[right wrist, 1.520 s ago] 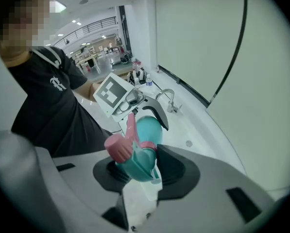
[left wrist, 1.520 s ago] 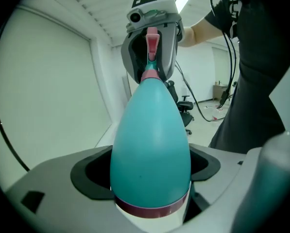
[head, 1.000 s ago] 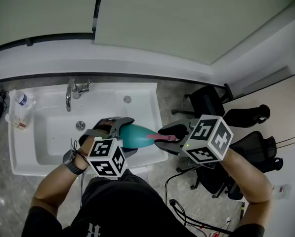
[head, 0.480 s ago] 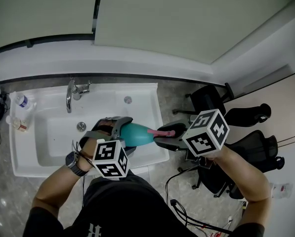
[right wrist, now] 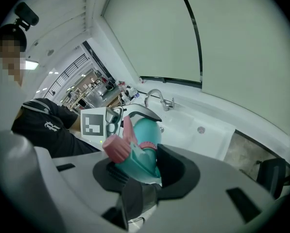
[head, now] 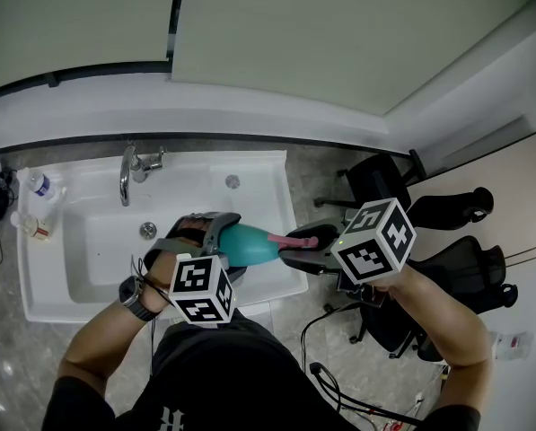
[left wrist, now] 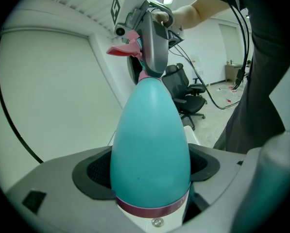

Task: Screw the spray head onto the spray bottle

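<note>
Between the two black pads of the left gripper sits the fat end of the spray bottle. The pads press on it from both sides, so this gripper is clamped tight on the bottle. The right gripper is clamped on the spray head, with its dark pads hugging the head's blue-green body.

From the head view, both grippers meet just below the middle of the picture. The left gripper holds the bottle on its side. The right gripper holds the head at the bottle's thin end, which points to the right.

The bottle is shaped like an egg. It is smooth, shiny and blue-green, with a dark pink band round the fat end. The head has a flat pink trigger, a round pink nozzle with little ridges, and a pink ridged ring by the bottle's neck.

Each gripper is grey plastic and carries a white cube with black square marks.

The bottle hangs over the right front corner of a white sink. A shiny metal tap stands at the sink's back edge, toward the upper left. Two small bottles stand at the sink's left end. Black office chairs stand at the right on the grey speckled floor.
</note>
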### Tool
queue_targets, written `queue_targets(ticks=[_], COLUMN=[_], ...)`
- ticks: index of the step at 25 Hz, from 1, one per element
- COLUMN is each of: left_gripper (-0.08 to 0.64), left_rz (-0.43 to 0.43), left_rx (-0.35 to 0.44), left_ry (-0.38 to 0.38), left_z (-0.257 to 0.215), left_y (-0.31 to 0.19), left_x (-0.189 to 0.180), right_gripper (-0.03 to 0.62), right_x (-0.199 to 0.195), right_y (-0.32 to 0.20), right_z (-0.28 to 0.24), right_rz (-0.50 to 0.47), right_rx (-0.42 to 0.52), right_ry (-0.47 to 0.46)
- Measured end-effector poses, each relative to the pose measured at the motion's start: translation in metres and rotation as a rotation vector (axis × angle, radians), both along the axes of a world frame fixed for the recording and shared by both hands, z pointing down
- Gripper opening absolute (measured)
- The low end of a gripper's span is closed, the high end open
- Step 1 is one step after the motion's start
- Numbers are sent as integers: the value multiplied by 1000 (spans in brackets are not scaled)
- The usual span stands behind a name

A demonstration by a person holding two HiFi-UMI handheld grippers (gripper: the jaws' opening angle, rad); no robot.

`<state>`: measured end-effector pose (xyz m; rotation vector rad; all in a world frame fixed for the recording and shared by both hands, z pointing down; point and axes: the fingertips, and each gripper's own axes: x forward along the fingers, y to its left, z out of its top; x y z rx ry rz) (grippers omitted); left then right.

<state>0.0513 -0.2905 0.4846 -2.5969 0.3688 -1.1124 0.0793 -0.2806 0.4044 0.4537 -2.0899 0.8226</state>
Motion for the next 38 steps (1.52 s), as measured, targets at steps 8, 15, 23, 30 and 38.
queue_targets(ticks=[8, 15, 23, 30, 38], left_gripper=[416, 417, 417, 417, 417], left_rz=[7, 7, -4, -21, -29], left_rx=[6, 24, 79, 158, 164], left_ry=[-7, 2, -15, -46, -109], left_z=[-1, -9, -19, -33, -23], left_y=[1, 1, 11, 34, 90], left_x=[-1, -2, -20, -43, -63], right_gripper=[129, 129, 130, 129, 129], right_x=[-2, -3, -19, -40, -55], right_y=[4, 5, 18, 47, 104], right_z=[-3, -10, -17, -29, -17], right_rz=[-38, -33, -62, -90, -95], right_rx=[33, 60, 118, 203, 216], right_ry=[4, -2, -45, -60, -106])
